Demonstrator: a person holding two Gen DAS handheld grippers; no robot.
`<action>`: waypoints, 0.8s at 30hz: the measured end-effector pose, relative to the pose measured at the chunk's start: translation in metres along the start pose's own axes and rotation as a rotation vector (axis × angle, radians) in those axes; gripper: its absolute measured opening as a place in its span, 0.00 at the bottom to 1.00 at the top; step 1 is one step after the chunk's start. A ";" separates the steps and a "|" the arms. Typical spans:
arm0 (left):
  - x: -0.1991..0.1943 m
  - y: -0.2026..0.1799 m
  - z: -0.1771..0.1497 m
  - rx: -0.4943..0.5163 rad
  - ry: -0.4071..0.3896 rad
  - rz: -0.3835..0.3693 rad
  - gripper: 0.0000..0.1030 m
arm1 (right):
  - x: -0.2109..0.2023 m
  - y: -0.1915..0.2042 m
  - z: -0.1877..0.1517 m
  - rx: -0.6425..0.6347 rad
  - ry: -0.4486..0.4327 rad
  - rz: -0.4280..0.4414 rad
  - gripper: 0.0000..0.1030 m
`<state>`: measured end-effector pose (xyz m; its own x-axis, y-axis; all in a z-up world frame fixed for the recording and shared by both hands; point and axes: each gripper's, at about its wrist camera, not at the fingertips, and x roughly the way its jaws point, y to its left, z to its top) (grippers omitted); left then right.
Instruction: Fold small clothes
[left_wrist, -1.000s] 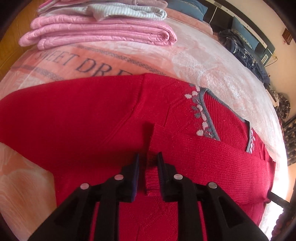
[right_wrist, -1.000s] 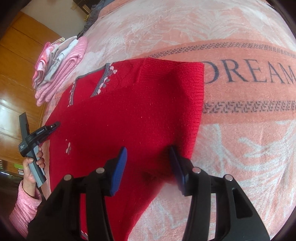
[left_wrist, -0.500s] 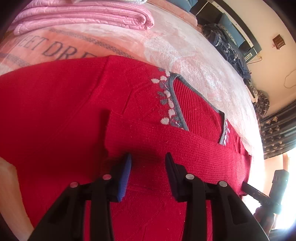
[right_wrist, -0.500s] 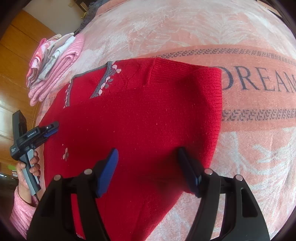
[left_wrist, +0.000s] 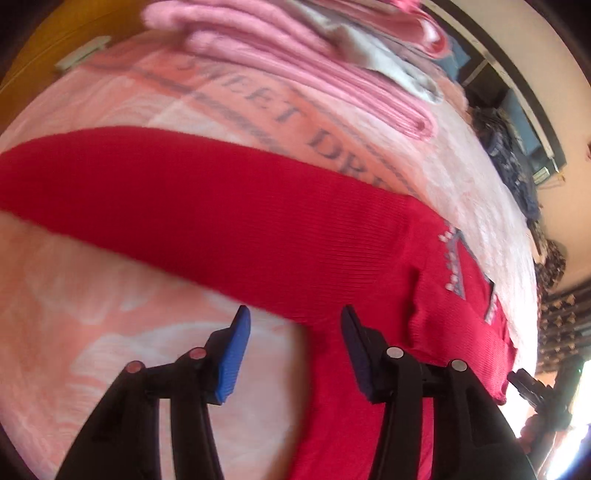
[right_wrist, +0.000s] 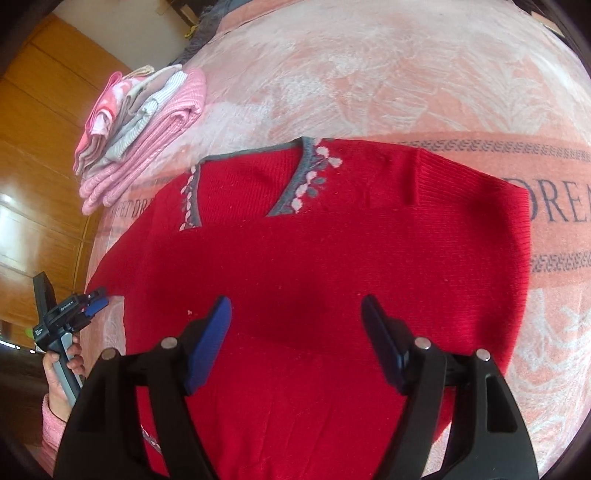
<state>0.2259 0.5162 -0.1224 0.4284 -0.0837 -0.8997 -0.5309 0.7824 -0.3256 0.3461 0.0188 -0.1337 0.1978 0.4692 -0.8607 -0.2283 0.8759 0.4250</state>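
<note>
A pink plush bed blanket (right_wrist: 424, 81) printed with grey "SWEET DREAM" lettering covers the bed, with wooden panelling behind. A red knit sweater with a grey flowered V-neck (right_wrist: 332, 258) lies spread flat on it. Beyond the sweater's neckline sits a stack of folded pink and grey clothes (right_wrist: 144, 129). The right tool (right_wrist: 295, 332) hovers above the sweater's body, jaws spread and empty. The left tool (left_wrist: 291, 343) hangs over the sweater's edge, jaws also spread, gripping nothing.
</note>
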 end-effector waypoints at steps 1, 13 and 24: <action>-0.008 0.026 0.002 -0.049 -0.008 0.027 0.50 | 0.006 0.007 -0.001 -0.021 0.008 -0.011 0.70; -0.041 0.264 0.021 -0.694 -0.159 -0.061 0.52 | 0.039 0.010 -0.002 -0.044 0.043 -0.050 0.70; -0.034 0.315 0.060 -0.818 -0.302 -0.250 0.53 | 0.044 0.011 -0.003 -0.068 0.032 -0.056 0.73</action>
<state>0.0881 0.8026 -0.1765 0.7133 0.0633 -0.6980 -0.7009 0.0710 -0.7097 0.3500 0.0487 -0.1681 0.1822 0.4151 -0.8913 -0.2819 0.8905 0.3571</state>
